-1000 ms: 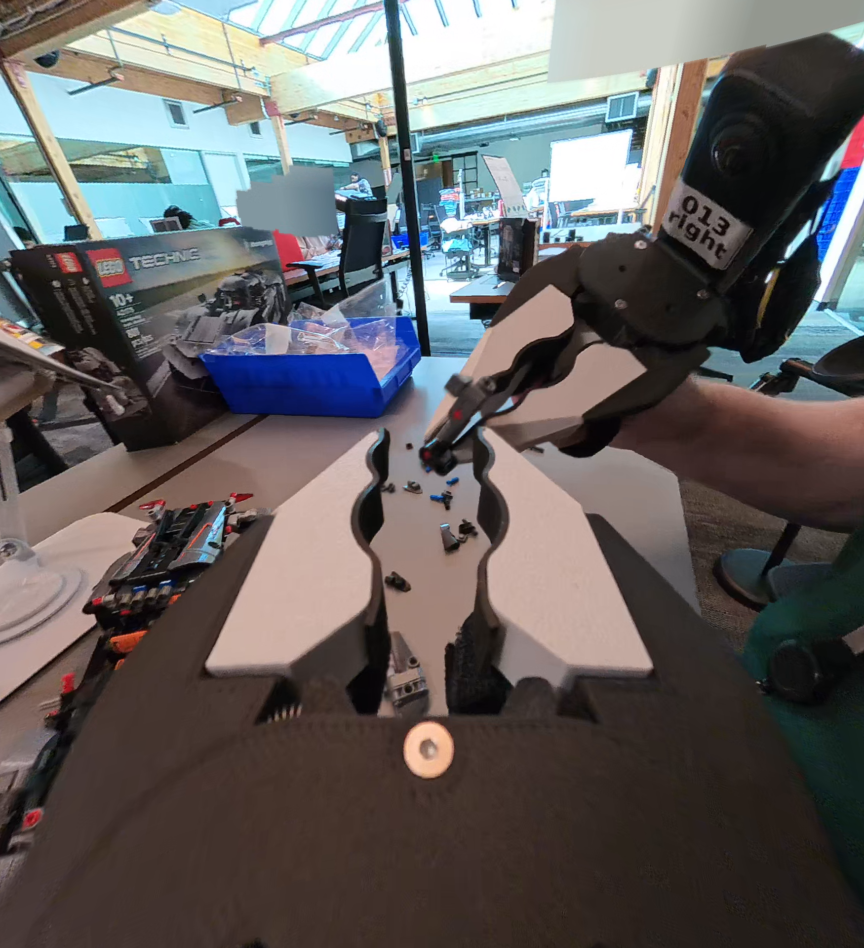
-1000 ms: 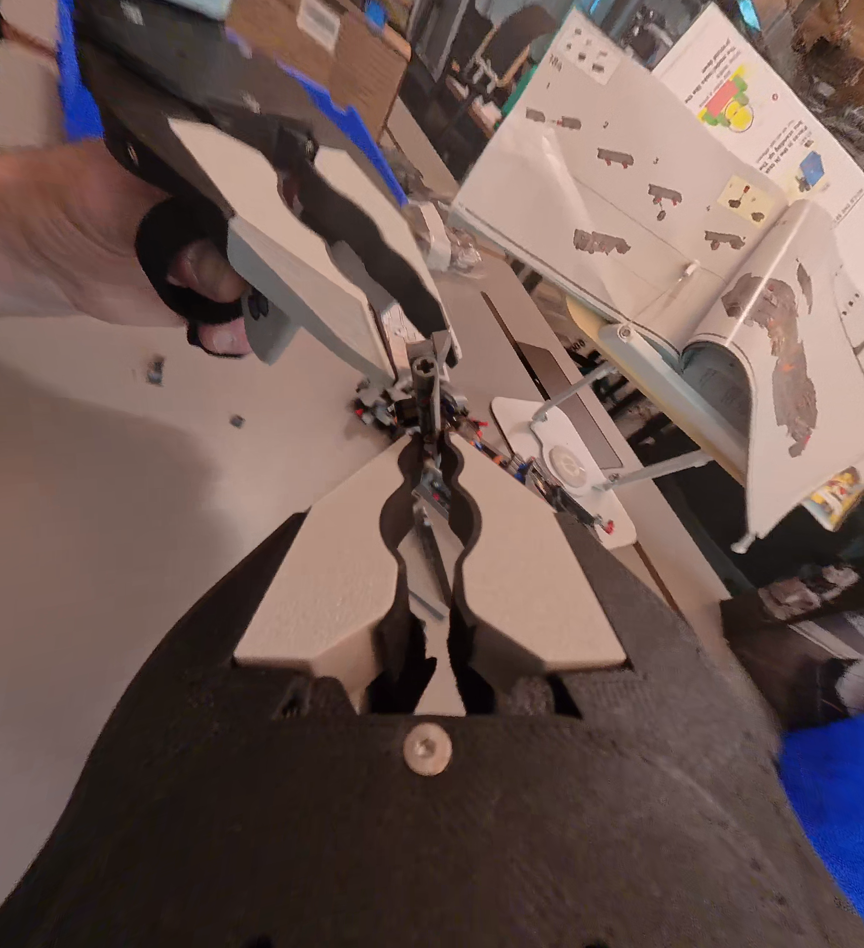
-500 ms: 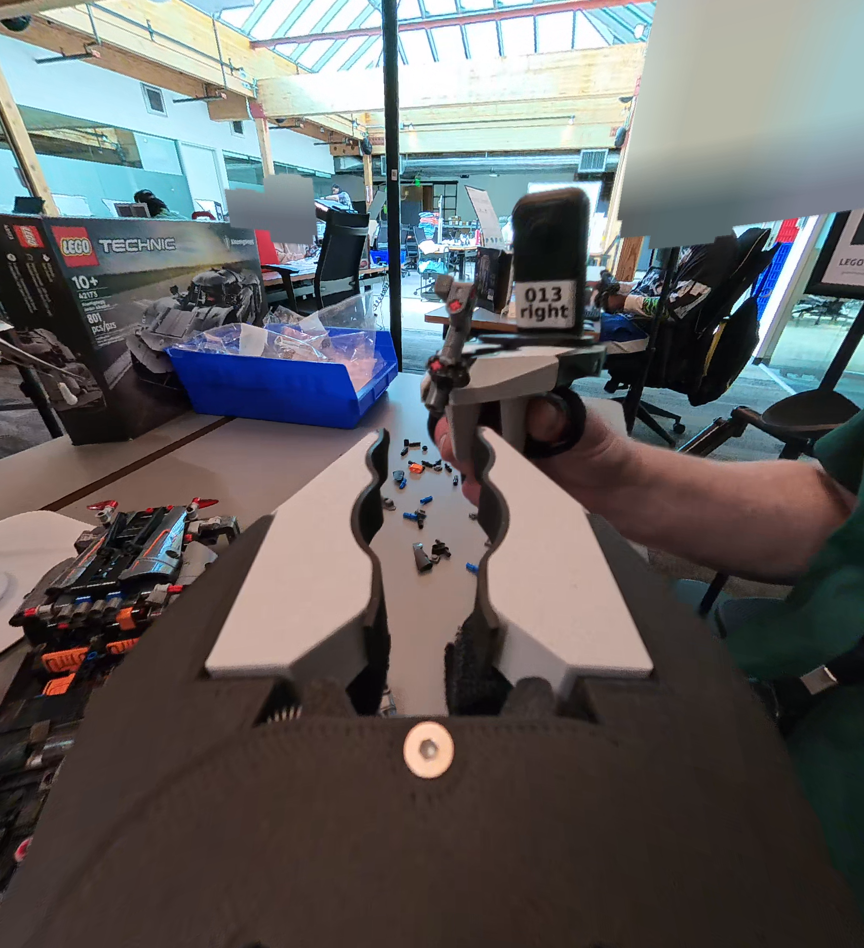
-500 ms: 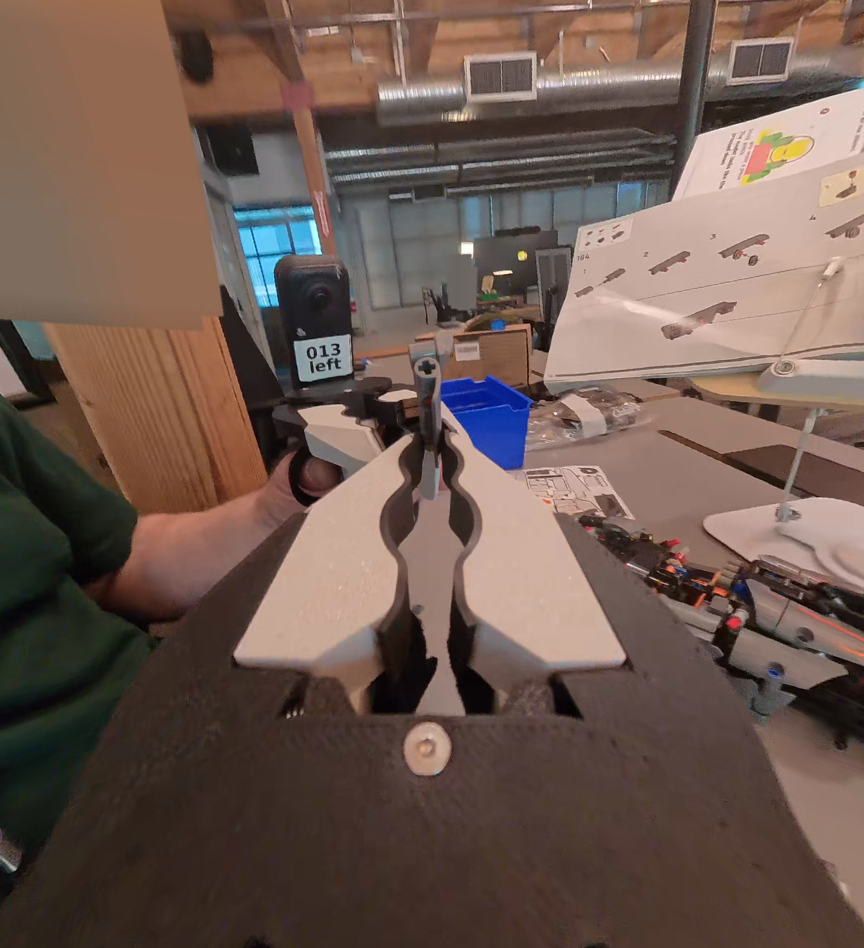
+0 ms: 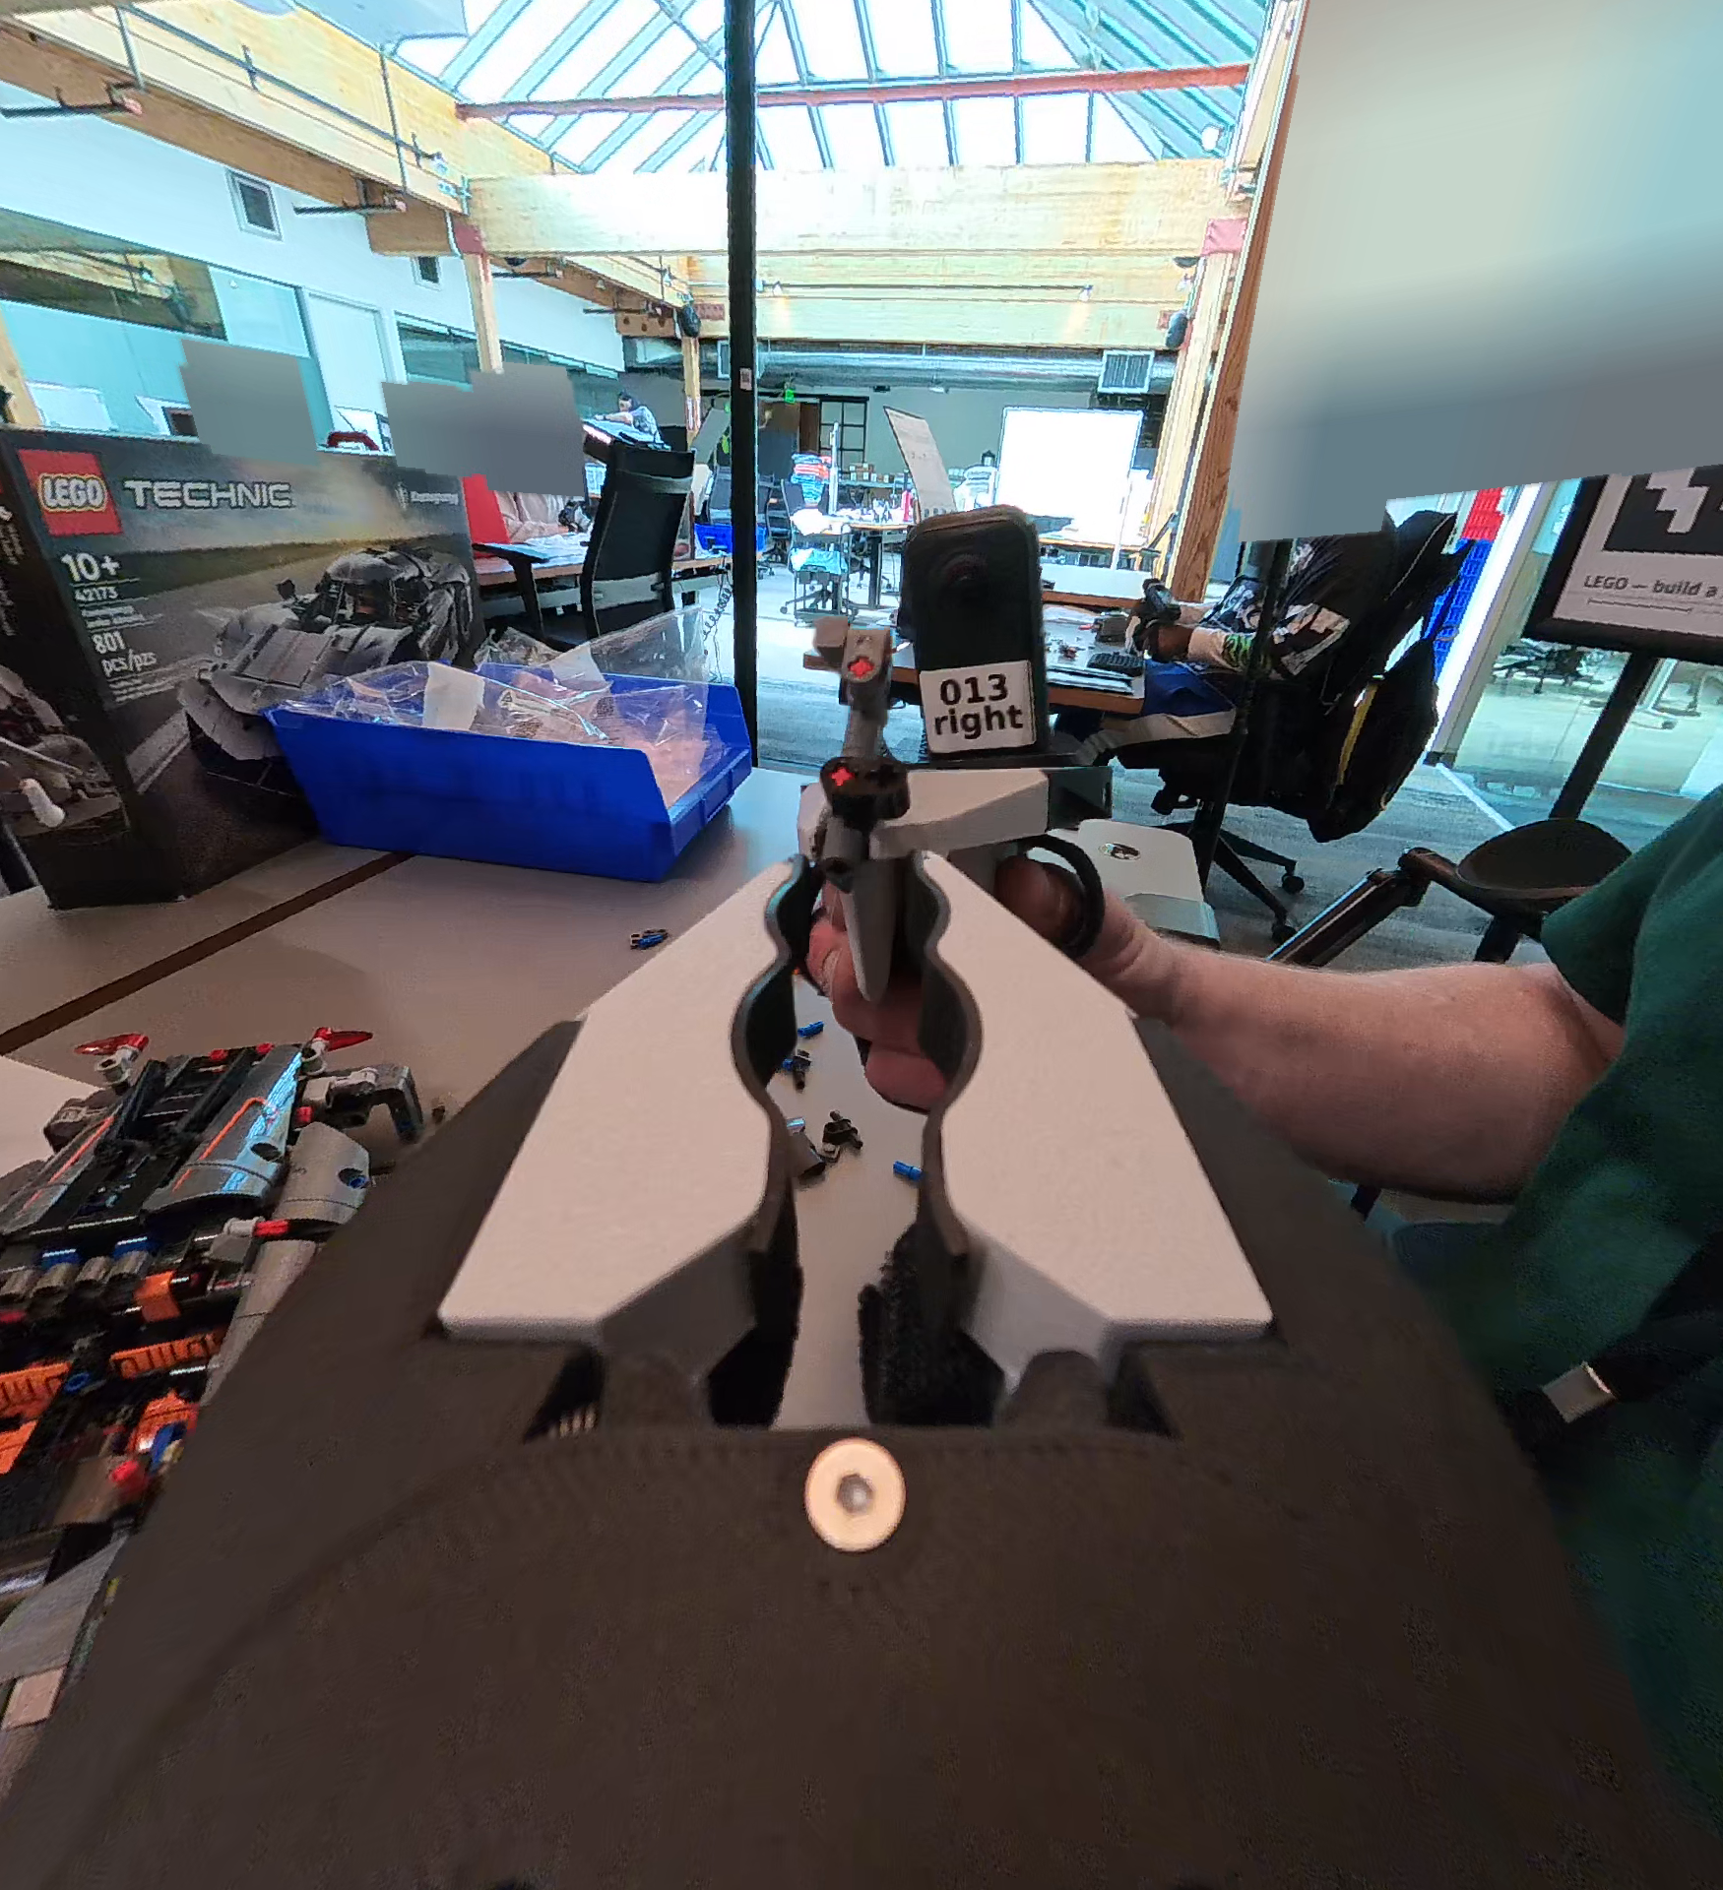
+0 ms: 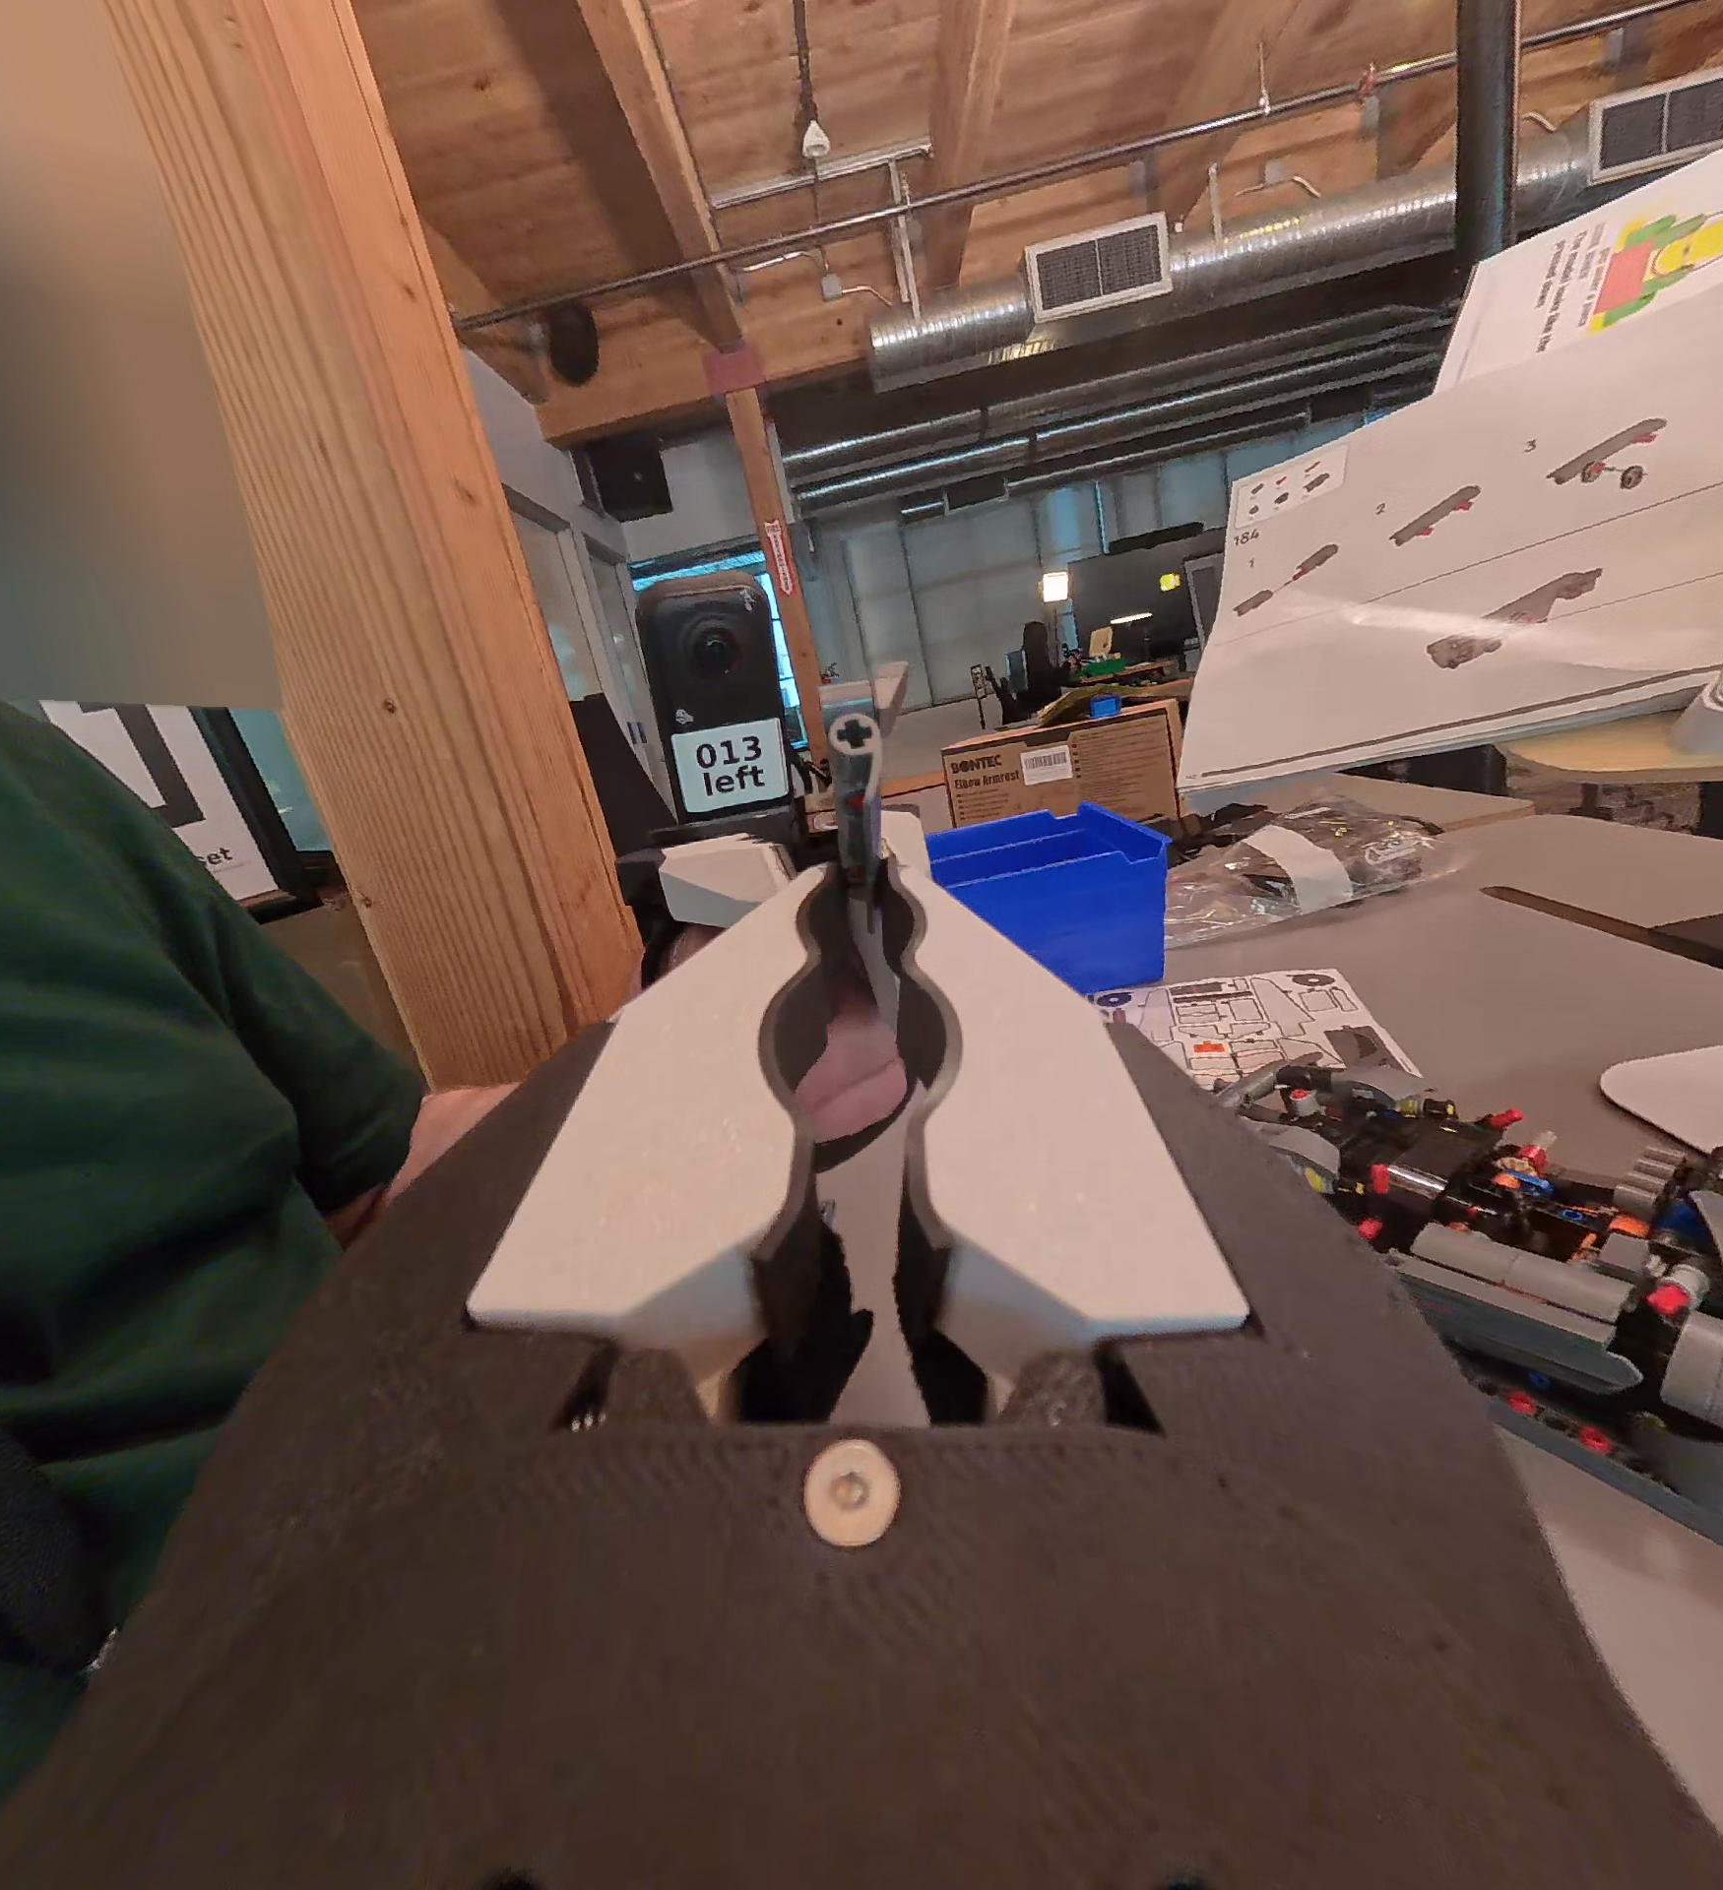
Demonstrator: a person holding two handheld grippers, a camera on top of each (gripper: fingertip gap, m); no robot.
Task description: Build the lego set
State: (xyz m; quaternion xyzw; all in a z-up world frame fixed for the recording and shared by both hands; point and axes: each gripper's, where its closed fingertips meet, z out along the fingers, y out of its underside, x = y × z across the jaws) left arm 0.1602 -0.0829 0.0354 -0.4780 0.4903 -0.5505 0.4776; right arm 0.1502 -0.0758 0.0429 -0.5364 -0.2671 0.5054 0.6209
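Note:
My right gripper is shut on a slim grey Lego sub-assembly with red axle ends and holds it upright above the table. In the left wrist view this gripper faces me with the piece standing up from its tips. My left gripper is open. Its tips stand on either side of the piece's lower end with narrow gaps. Its white fingers show just beyond the piece in the right wrist view. The half-built black, grey and orange car lies on the table at my left.
Small loose pins lie on the grey table under the grippers. A blue bin with plastic bags and the set's box stand behind. An open instruction booklet on a stand, a sticker sheet and the car lie at right. Left and right tips are no more than a few centimetres apart.
The right gripper swung from pointing down at the table to level, then came closer with the piece. My left gripper's jaws have narrowed around the piece's lower end.

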